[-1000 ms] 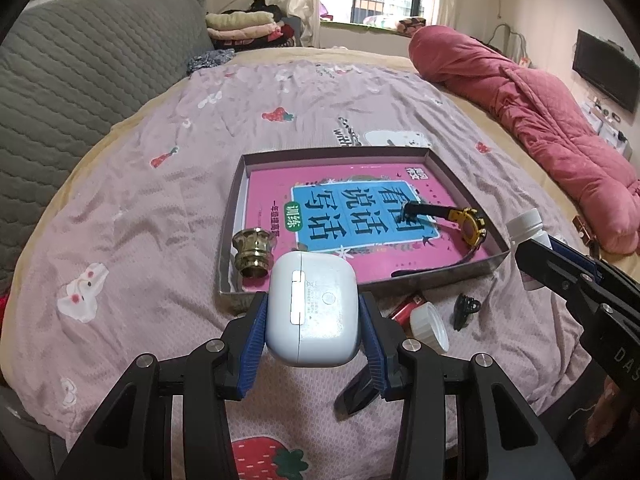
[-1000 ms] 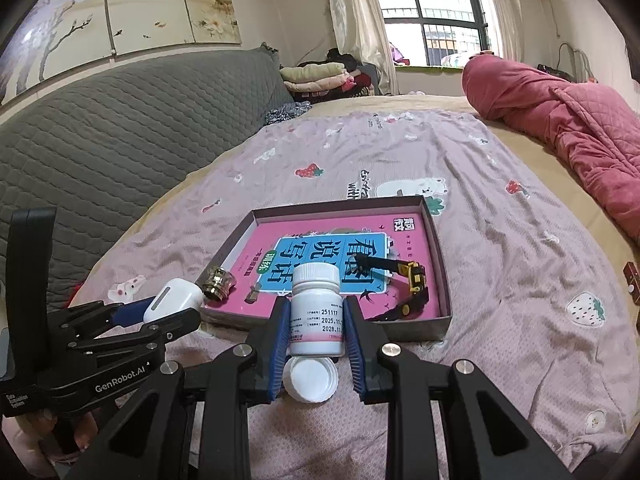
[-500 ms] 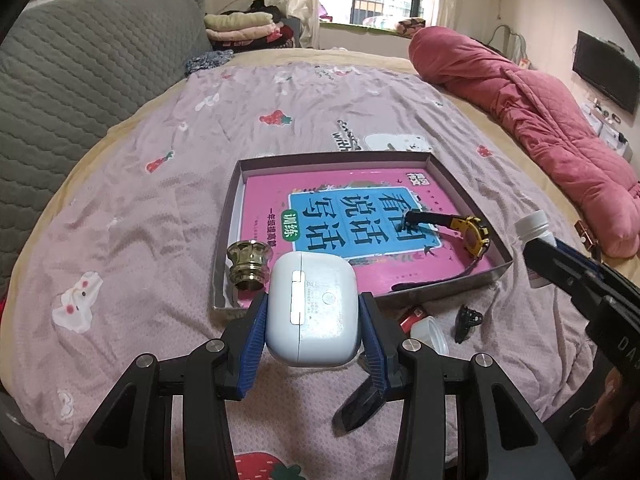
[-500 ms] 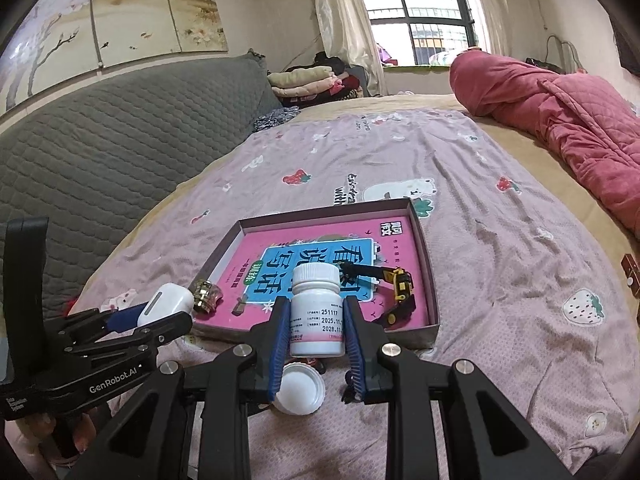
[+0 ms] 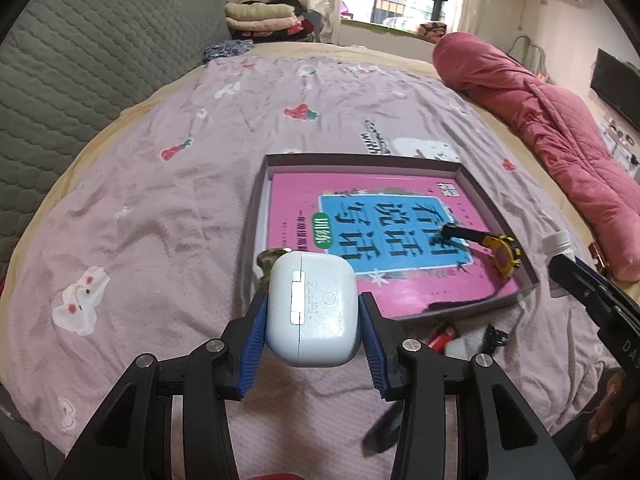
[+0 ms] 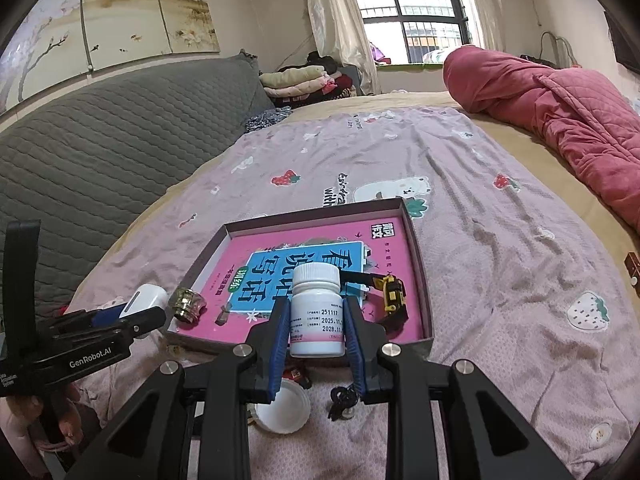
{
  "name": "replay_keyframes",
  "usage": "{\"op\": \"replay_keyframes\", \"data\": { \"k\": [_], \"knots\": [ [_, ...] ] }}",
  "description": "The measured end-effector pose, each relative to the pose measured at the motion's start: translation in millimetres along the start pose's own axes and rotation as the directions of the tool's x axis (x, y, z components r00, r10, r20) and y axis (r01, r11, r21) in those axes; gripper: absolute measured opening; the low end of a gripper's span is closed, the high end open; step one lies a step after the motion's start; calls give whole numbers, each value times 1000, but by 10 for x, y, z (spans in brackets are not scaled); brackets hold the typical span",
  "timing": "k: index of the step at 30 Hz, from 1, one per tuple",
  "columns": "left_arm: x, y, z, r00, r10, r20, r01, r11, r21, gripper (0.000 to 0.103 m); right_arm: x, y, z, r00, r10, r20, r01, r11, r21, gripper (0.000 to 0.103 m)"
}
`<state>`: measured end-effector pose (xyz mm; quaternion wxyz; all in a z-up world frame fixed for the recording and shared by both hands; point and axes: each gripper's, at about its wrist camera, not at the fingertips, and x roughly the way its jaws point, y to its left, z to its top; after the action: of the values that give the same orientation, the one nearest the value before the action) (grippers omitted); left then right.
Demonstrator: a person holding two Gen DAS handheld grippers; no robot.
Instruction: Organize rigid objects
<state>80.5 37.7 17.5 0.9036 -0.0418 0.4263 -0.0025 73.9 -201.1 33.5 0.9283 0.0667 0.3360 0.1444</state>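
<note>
On the bed: a mauve sheet (image 5: pixel 168 216) printed with strawberries and bears is covering the mattress, wrinkling in places.
Tray: a shallow box (image 6: pixel 425 280) is lying near the sheet's near edge, holding a pink book (image 5: pixel 400 208), a yellow and black toy (image 6: pixel 390 294) near its right wall and a brass fitting (image 6: pixel 187 305) in its near left corner.
Left gripper (image 5: pixel 312 326): its blue pads are pinching a white earbud case (image 5: pixel 314 308), hovering at the box's near left corner.
Right gripper (image 6: pixel 318 326): its pads are pinching a white pill bottle (image 6: pixel 317 312) upright, hovering at the box's near wall.
Loose things: a white cap (image 6: pixel 283 408), a small black clip (image 6: pixel 342 398) and a red item (image 5: pixel 442 336) are lying on the sheet just in front of the box.
Room: a grey quilted headboard (image 6: pixel 100 140) is running along the left edge, a rolled red quilt (image 6: pixel 560 120) is lying along the right edge, folded clothes (image 6: pixel 300 80) are sitting at the far end by a curtained window (image 6: pixel 416 12).
</note>
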Motion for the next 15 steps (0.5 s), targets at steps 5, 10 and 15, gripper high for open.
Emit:
{"op": "replay_keyframes", "data": {
  "k": [5, 10, 15],
  "knots": [
    [99, 36, 47, 1000, 9, -12, -9, 1000, -8, 46, 113, -26, 45, 1000, 7, 3, -7, 1000, -6, 27],
    [218, -23, 103, 1000, 10, -22, -10, 1000, 0, 46, 234, -104, 95, 1000, 5, 0, -5, 1000, 2, 27],
    [376, -124, 151, 999, 2, -35, -2, 1000, 11, 46, 326, -145, 125, 1000, 0, -4, 0, 1000, 0, 27]
  ]
}}
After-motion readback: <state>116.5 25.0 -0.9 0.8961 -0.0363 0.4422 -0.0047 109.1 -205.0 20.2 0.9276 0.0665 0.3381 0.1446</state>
